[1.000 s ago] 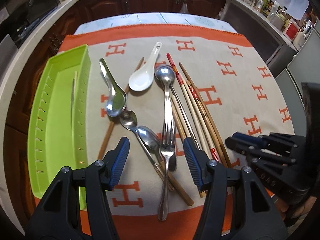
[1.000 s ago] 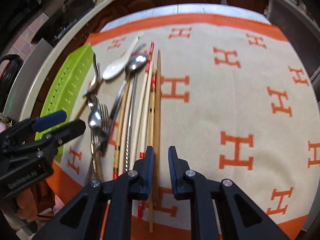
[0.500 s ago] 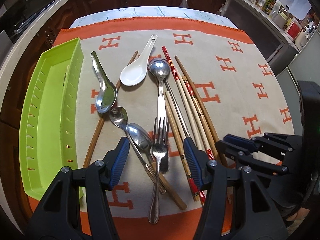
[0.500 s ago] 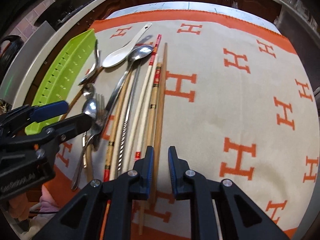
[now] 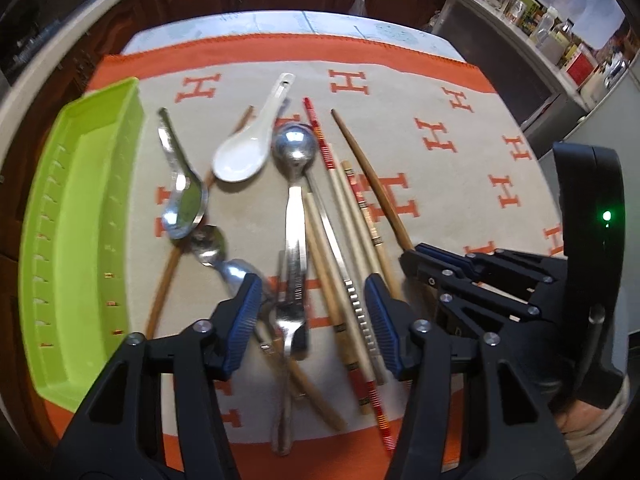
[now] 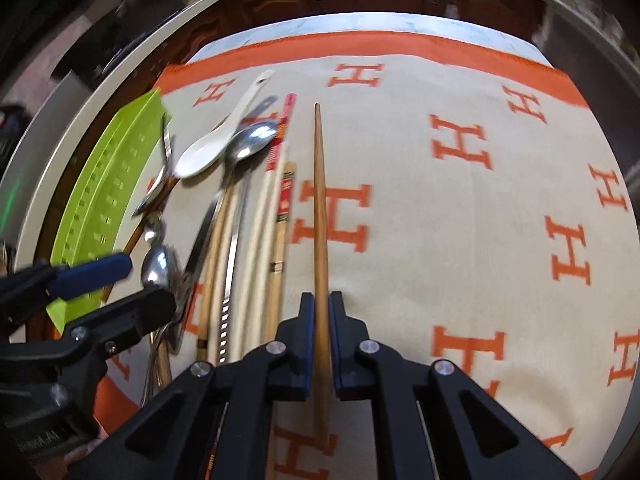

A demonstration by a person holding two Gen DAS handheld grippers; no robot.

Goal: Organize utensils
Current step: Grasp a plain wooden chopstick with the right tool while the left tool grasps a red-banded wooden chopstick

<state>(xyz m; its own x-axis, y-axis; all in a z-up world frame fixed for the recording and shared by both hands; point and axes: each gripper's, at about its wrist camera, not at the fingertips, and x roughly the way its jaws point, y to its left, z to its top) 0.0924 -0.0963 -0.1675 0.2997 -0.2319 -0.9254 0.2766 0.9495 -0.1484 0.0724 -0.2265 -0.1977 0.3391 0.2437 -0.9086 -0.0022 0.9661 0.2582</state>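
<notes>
Right gripper (image 6: 320, 312): clamped on a plain brown wooden chopstick (image 6: 319, 200).
Left gripper (image 5: 308, 312): jaws spread wide above a steel fork (image 5: 289, 320).

Brown wooden chopstick (image 6: 320, 208) sits pinched at its thick end, tip pointing away, right of spoons (image 5: 294, 148) and fork (image 5: 290, 312) heaped beside the green tray (image 5: 76, 240).

Counts:
- green tray (image 5: 80, 208): one
- white soup spoon (image 5: 238, 160): one
- metal spoons (image 5: 294, 148): four, two large and two smaller
- fork (image 5: 289, 316): one
- chopsticks (image 6: 319, 200): at least seven (pile overlaps, exact number hard to tell): brown wood, pale wood, one red-striped, one metal
- cloth (image 5: 440, 184): one
</notes>
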